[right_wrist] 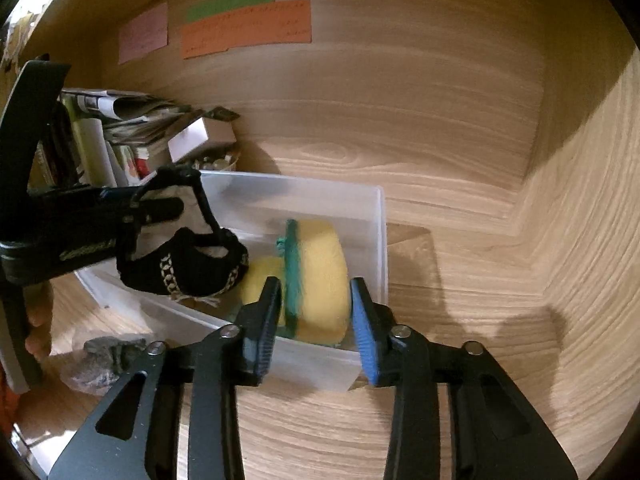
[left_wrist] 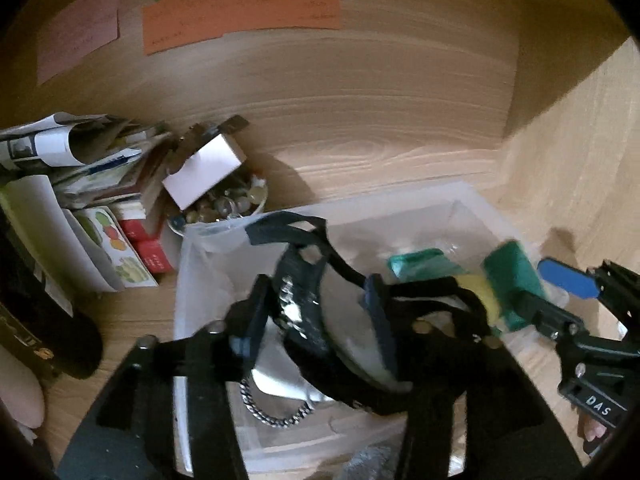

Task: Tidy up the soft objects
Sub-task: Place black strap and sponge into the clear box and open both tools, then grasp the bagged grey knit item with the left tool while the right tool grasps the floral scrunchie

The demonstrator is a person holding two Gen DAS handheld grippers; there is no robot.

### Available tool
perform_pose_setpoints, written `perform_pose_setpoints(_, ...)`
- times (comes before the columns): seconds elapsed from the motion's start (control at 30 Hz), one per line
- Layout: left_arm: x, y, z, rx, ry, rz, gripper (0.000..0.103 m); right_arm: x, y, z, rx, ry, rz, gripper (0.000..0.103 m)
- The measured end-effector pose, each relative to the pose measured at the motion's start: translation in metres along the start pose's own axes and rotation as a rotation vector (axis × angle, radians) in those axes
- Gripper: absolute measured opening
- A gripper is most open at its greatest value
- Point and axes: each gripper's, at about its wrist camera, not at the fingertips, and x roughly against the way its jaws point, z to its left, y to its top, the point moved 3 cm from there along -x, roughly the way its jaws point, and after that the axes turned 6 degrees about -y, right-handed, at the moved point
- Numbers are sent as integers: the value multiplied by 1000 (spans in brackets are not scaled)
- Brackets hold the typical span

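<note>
A clear plastic bin (right_wrist: 372, 216) stands on the wooden shelf floor. My left gripper (left_wrist: 316, 312) is shut on a black knitted slipper with a pale chain pattern (left_wrist: 300, 300), held over the bin's left part; the slipper also shows in the right wrist view (right_wrist: 192, 268). My right gripper (right_wrist: 314, 320) is over the bin's near right corner, with a yellow sponge with a green scouring side (right_wrist: 320, 276) between its jaws; there is a small gap at the blue right pad (right_wrist: 364, 336). A second yellow sponge (right_wrist: 260, 280) lies in the bin behind it. In the left wrist view the sponge (left_wrist: 508, 280) is blurred.
A stack of papers and booklets (left_wrist: 80, 168), a white box (left_wrist: 204, 172) on a bowl of small round things (left_wrist: 228, 204), and red boxes (left_wrist: 148, 248) stand left of the bin. A grey crumpled object (right_wrist: 104, 360) lies at the front left. Coloured notes (right_wrist: 248, 26) hang on the back wall.
</note>
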Motion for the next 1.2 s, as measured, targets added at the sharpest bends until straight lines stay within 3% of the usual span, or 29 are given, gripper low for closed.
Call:
perform_pose_setpoints(0.07,4,-1,-5,-30,11,-10,55,3,0,1,-2,3,-12,53)
perform_pose_setpoints(0.33,43,-4,-13,-49,13,-71,78,28,3,3,-10,25,-59,60)
perform_pose_setpoints(0.4,58,-8,-13,-45,9,-94,83,39,3,4,-15,38,-80,67)
perform_pose_setpoints(0.47,70,-12,-13,-43,17,-112,89,52,2,6,-20,47,-107,80)
perform_pose_setpoints(0.6,91,-21,-9,-33,8,-137,101,71,0,10,-23,74,-135,85)
perform_pose_setpoints(0.7,105,-31,-6,-23,-10,-137,102,80,-5,12,-37,98,-143,90)
perform_pose_setpoints(0.77,110,-38,-5,-16,-12,-134,102,85,-8,13,-49,108,-156,103)
perform_pose_setpoints(0.93,120,-66,1,22,-11,-106,103,94,-23,24,-30,131,-149,103)
perform_pose_setpoints(1.2,117,-114,9,78,-5,-10,103,93,-57,50,14,194,-68,103)
